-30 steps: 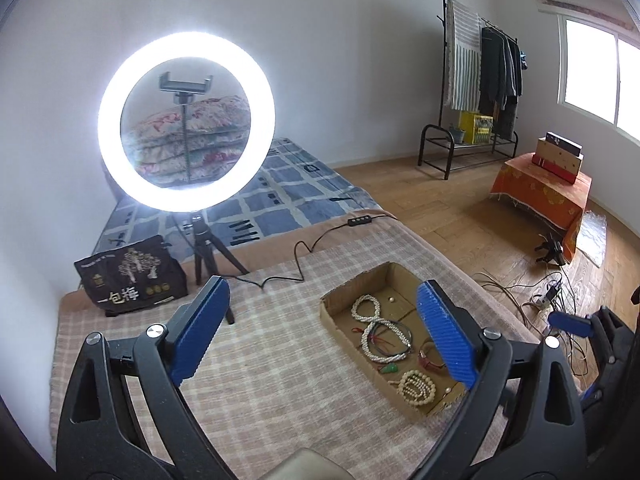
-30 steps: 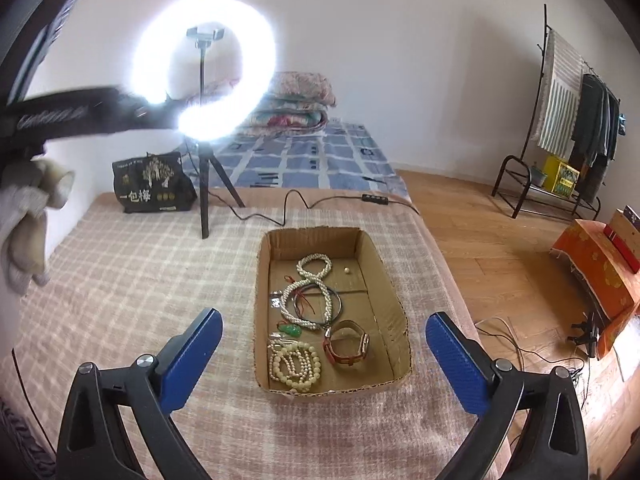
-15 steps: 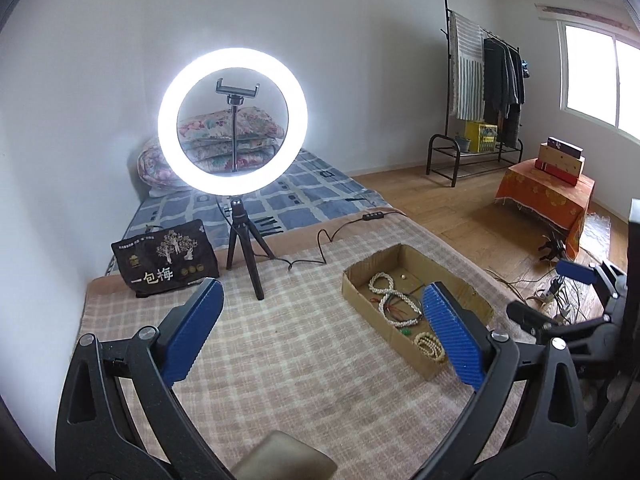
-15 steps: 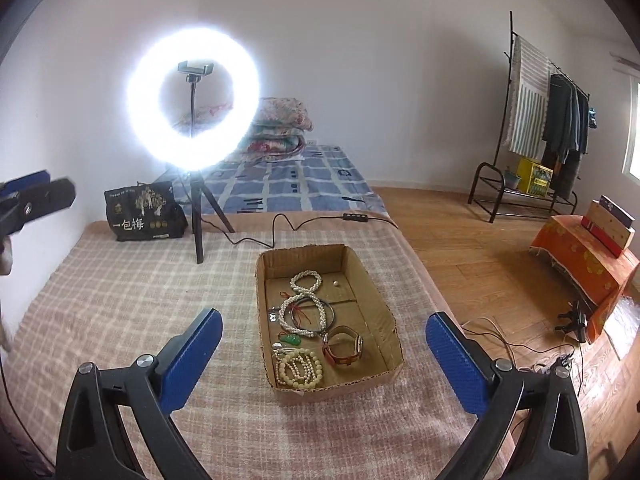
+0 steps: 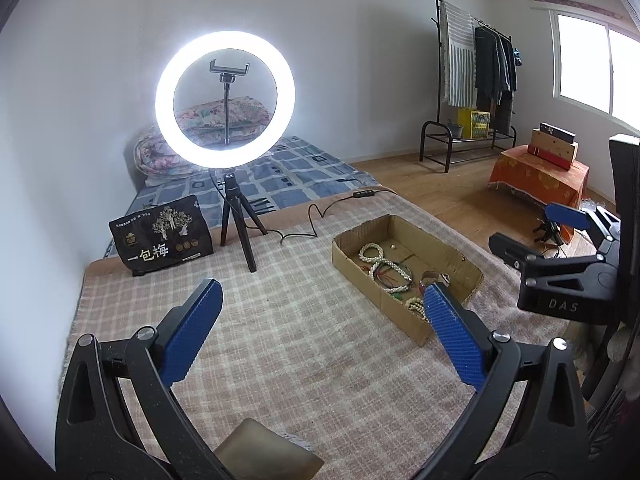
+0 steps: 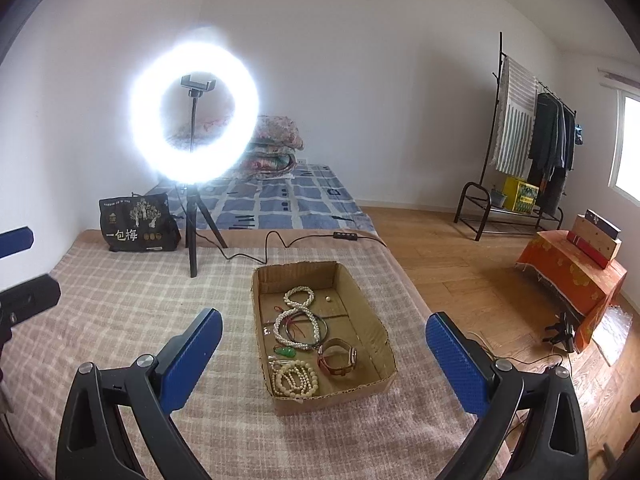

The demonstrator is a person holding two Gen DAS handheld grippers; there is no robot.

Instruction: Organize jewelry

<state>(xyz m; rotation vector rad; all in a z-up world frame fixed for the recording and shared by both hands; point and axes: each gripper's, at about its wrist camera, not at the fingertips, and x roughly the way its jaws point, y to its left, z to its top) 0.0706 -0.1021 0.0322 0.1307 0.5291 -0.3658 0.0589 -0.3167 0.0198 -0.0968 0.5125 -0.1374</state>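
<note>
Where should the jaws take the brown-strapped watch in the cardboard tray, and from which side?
Grip the watch across its strap band from above: it lies as an open loop on the tray floor, and the near wall blocks a low approach.

Bare blanket before tripod; box rightward

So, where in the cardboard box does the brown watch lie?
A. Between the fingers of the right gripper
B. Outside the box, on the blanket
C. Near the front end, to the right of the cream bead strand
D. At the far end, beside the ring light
C: in the right wrist view the brown watch lies on the floor of the cardboard box near its front wall, just right of the cream bead strand.
</note>
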